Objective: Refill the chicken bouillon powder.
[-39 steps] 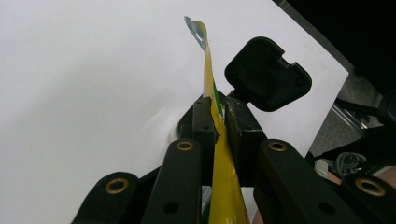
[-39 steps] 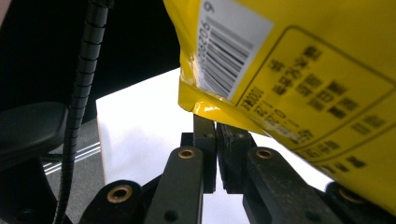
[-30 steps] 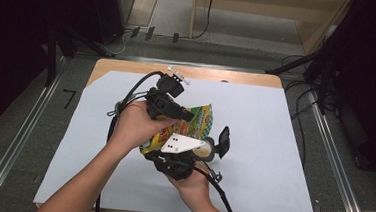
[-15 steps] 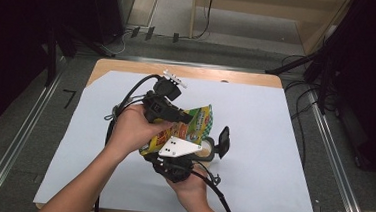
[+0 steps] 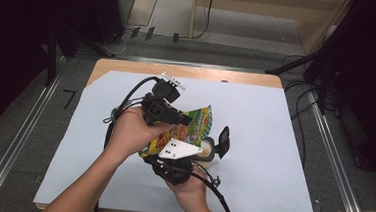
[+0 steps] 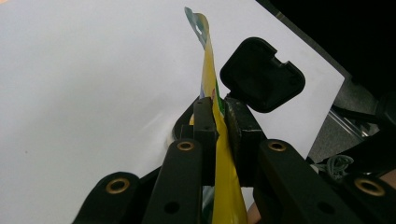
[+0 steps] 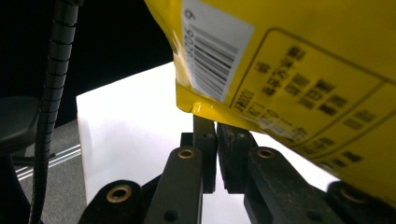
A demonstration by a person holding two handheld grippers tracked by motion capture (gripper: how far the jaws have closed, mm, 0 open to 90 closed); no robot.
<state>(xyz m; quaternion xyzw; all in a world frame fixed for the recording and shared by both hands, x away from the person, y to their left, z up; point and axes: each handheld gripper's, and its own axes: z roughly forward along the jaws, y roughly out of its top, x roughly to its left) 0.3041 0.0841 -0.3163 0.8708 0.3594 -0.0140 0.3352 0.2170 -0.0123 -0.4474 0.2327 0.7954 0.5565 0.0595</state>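
Observation:
A yellow and green snack bag (image 5: pixel 198 126) is held up over the white table sheet (image 5: pixel 273 142) between both grippers. My left gripper (image 6: pixel 219 109) is shut on the bag's thin edge (image 6: pixel 207 70), which runs straight up between the jaws; a hand grasps it at the bag's left side (image 5: pixel 161 111). My right gripper (image 7: pixel 217 128) comes from below, its grey plate (image 5: pixel 177 149) just under the bag. Its jaws are shut, with the bag's bottom seam (image 7: pixel 196 108) caught at their tips. The bag's barcoded back (image 7: pixel 303 56) hangs close to that camera.
A black upright piece with a rounded square head (image 5: pixel 222 141) stands just right of the bag, with a tan round thing (image 5: pixel 206 150) at its foot. Black cables (image 5: pixel 126 99) loop left of the hands. The sheet is bare to the right and far side.

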